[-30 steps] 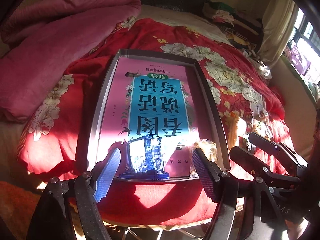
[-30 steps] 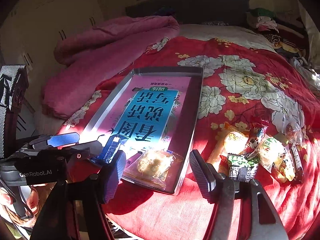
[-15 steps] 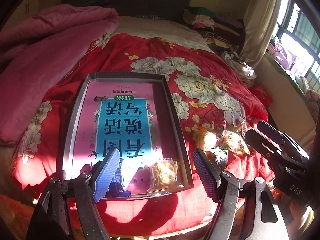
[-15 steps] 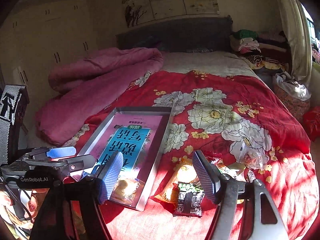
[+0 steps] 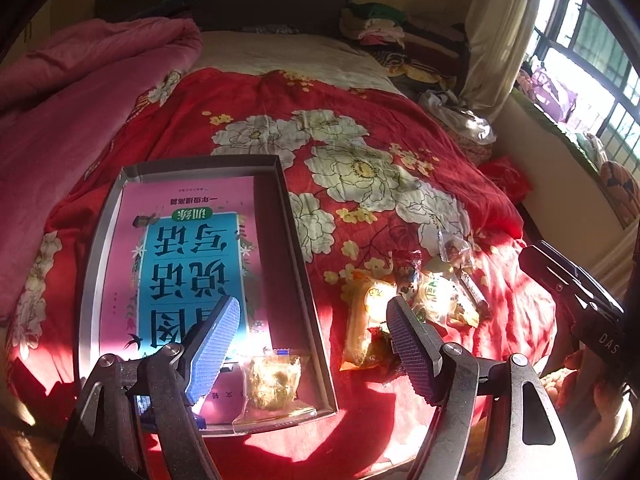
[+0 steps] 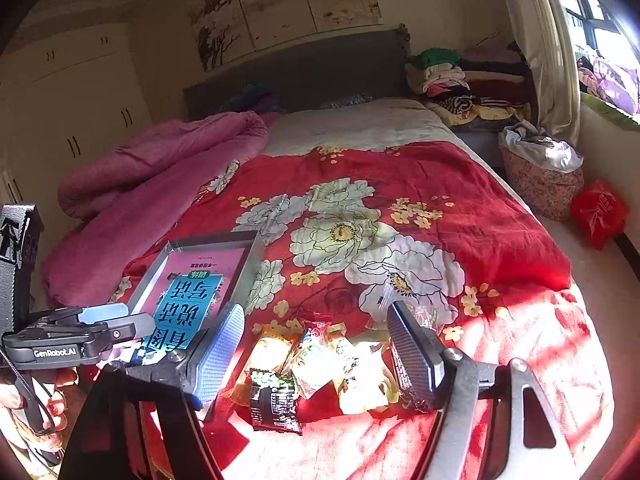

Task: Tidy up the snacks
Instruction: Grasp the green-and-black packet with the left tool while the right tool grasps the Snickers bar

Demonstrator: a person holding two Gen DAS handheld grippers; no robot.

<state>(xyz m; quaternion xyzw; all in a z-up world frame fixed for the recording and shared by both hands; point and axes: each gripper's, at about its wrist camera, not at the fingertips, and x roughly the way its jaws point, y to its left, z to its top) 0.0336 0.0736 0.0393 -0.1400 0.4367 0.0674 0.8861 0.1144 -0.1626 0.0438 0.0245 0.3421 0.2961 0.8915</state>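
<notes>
The tray (image 5: pixel 304 280) lies on the red bedspread (image 5: pixel 380 120) so that sorted snacks stay together; one clear-wrapped pastry (image 5: pixel 272 380) already sits in its near corner. The loose snack pile (image 6: pixel 320 364) waits just beside the tray. The right gripper (image 6: pixel 316 356) hovers over the pile, jaws opening, nothing between them. The left gripper (image 5: pixel 312 344) is wide, empty. A blue packet behind its left finger is perhaps there, mostly hidden

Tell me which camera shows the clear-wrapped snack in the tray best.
The left wrist view. There the clear-wrapped snack lies unobstructed in the near right corner of the tray. In the right wrist view that end of the tray sits behind the right gripper, so the snack is hidden.
</notes>
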